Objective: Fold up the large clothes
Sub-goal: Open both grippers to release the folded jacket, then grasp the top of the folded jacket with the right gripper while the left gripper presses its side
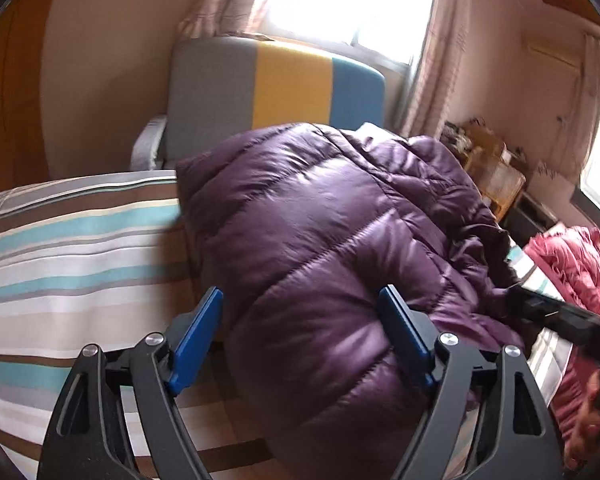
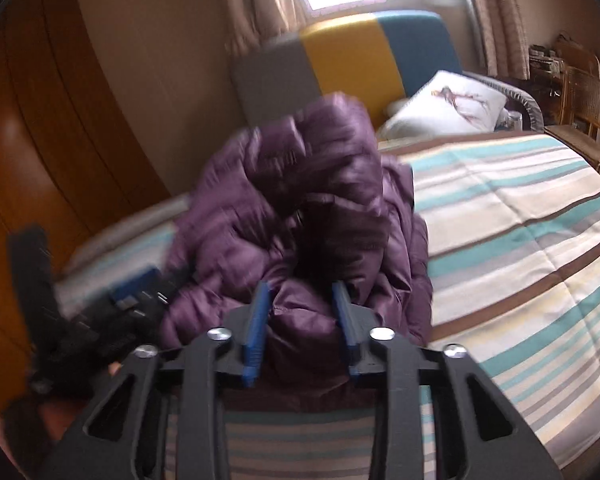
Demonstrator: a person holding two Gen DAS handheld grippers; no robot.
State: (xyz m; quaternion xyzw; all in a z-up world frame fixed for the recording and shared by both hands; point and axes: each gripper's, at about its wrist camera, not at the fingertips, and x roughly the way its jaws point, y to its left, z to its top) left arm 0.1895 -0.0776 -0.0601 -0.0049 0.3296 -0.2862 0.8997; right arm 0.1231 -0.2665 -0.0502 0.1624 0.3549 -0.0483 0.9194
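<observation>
The left gripper (image 1: 300, 328) is close to the camera. Its jaws are wide apart, and the blue pads (image 1: 198, 336) sit on each side of a puffy part of the purple coat (image 1: 320, 240). The pads do not squeeze it.

The right gripper (image 2: 303, 332) has its jaws pulled in narrow. They pinch a fold of the coat (image 2: 300, 208) between the blue pads (image 2: 256, 332). From there the coat rises in a bunched heap, and it looks blurry in the right view.

The coat lies on the bed (image 1: 72, 248), which has a cover with blue, brown and white stripes (image 2: 520, 240). In the left view the right gripper (image 1: 560, 312) pokes in from the right side, beside the coat. In the right view the left gripper (image 2: 80, 312) shows as a dark blur at the left.

A pink coat (image 1: 572, 268) lies on the bed to the right of the purple one. Farther back there is a white pillow (image 2: 448, 104). Behind it stands a headboard (image 1: 276, 84) in grey, yellow and blue. Wooden chairs (image 2: 580, 108) stand by the far side of the bed. A brown closet (image 2: 48, 120) is on the left. Curtains (image 1: 432, 72) hang by a bright window (image 1: 340, 0) at the back.
</observation>
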